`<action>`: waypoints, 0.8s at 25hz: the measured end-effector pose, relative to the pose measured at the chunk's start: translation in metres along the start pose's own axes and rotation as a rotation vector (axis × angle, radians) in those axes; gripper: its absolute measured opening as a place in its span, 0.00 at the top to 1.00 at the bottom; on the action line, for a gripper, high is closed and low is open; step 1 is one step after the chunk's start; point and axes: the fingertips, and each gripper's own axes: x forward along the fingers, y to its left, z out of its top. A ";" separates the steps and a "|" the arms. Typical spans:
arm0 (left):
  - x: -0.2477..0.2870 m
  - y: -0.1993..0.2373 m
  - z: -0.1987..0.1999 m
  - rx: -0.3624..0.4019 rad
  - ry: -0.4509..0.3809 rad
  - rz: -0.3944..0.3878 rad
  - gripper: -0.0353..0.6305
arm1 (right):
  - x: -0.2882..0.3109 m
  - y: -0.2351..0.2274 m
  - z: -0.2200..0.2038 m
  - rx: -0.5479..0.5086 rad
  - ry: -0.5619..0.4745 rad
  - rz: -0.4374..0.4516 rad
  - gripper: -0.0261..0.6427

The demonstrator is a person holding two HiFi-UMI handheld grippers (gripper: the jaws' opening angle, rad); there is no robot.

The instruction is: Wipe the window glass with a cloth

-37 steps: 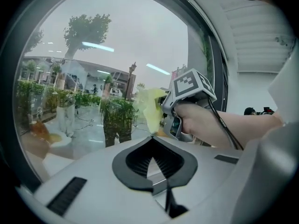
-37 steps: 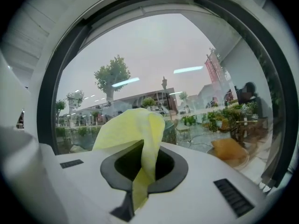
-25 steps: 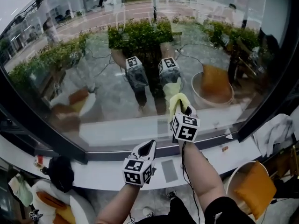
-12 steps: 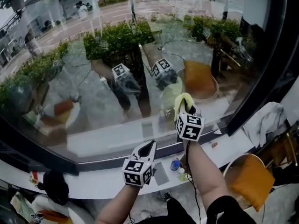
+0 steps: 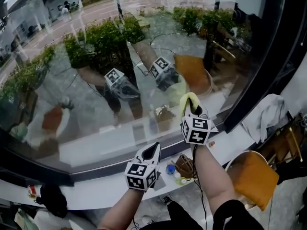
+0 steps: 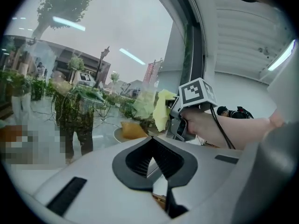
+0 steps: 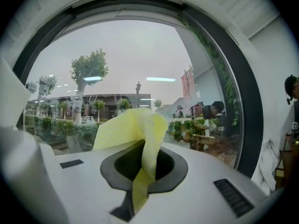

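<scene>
The big curved window glass point(image 5: 96, 80) fills the upper head view and mirrors both grippers. A yellow cloth point(image 5: 188, 102) sticks up out of my right gripper point(image 5: 193, 110), which is shut on it and holds it up close to the lower pane; whether it touches I cannot tell. In the right gripper view the cloth point(image 7: 135, 134) bunches over the jaws of the right gripper point(image 7: 142, 167), with the glass point(image 7: 117, 64) just ahead. My left gripper point(image 5: 152, 150) hovers lower, over the sill, shut with nothing in it. The left gripper view shows its closed jaws point(image 6: 154, 164) and the cloth point(image 6: 161, 108) to the right.
A white sill point(image 5: 96, 188) runs under the glass. The dark window frame point(image 5: 261, 66) rises at the right. A white garment point(image 5: 266, 116) lies beyond it, above a round chair with an orange cushion point(image 5: 252, 178). Small items point(image 5: 180, 169) sit below the sill.
The head view has swung, so the scene slides left and more of the right frame and chair shows. The right gripper keeps the cloth near the lower pane. The left gripper barely moves.
</scene>
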 end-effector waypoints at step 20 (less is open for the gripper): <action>0.022 0.000 -0.002 -0.022 0.008 -0.032 0.94 | 0.010 -0.055 -0.015 0.088 0.020 -0.092 0.91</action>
